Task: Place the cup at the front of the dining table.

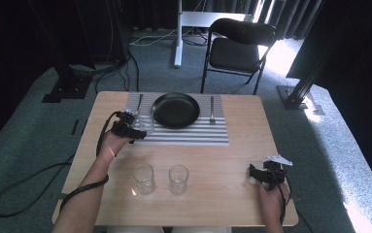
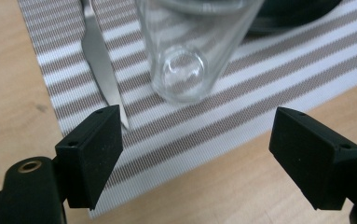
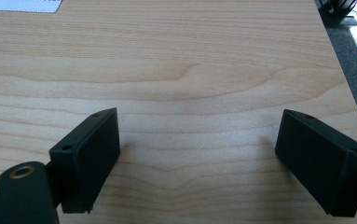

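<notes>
Glass standing between parted jaws on the place mat.

Striped woven place mat (image 1: 183,131) is bearing the clear tumbler (image 2: 190,51), sitting just beyond the left gripper (image 2: 195,140), released and nearer; right gripper (image 3: 197,154), also released, is idling over near-right bare wood.

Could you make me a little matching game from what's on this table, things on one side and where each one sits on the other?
Things:
1. black plate
2. fork
3. knife
4. pair of empty glasses

Places:
A. on the bare wood, near the person
B. middle of the striped mat
C. on the mat, right of the plate
D. on the mat, beside the glass in front of the left tongs

Pairs: 1-B, 2-C, 3-D, 4-A
</notes>
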Tool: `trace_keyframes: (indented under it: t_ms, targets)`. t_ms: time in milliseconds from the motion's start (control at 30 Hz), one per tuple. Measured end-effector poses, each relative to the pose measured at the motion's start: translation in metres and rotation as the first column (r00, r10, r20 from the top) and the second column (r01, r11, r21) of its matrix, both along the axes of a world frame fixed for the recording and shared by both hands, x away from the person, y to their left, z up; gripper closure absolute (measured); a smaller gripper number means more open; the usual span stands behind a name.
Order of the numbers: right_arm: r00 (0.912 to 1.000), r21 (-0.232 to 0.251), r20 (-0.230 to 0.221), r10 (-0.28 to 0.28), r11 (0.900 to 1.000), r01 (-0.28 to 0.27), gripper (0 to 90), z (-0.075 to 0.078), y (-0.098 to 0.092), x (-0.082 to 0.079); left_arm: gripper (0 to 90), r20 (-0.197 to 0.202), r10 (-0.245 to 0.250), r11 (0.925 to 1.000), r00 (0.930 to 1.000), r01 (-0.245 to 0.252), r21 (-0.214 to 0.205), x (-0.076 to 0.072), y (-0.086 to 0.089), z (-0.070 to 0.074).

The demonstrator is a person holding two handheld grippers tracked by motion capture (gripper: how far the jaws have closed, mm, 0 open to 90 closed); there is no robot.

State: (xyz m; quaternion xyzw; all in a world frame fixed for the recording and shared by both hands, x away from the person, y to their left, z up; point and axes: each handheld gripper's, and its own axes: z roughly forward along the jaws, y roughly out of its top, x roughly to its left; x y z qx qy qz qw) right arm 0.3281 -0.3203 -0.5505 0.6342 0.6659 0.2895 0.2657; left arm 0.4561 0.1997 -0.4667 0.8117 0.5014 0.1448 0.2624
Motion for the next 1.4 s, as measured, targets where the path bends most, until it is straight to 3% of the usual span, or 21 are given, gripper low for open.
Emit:
trace_keyframes:
  t_ms: [267,333,733,1400]
  targets:
    - [1.0,0.0,0.0,0.0,1.0,0.0,13.2,0.0,0.0,0.0,17.9,0.008,0.003,1.0,1.0,-0.003,-0.006,-0.013,0.009,-0.005]
    - [1.0,0.0,0.0,0.0,1.0,0.0,13.2,0.0,0.0,0.0,17.9,0.002,-0.001,0.9999,1.0,0.001,0.014,-0.017,0.01,-0.008]
    - [1.0,0.0,0.0,0.0,1.0,0.0,13.2,0.0,0.0,0.0,17.9,-0.019,0.037,0.999,0.9991,-0.037,-0.025,-0.033,0.03,-0.018]
    - [1.0,0.0,0.0,0.0,1.0,0.0,13.2,0.0,0.0,0.0,18.0,0.049,0.065,0.9957,0.9967,-0.062,-0.069,-0.063,0.05,-0.009]
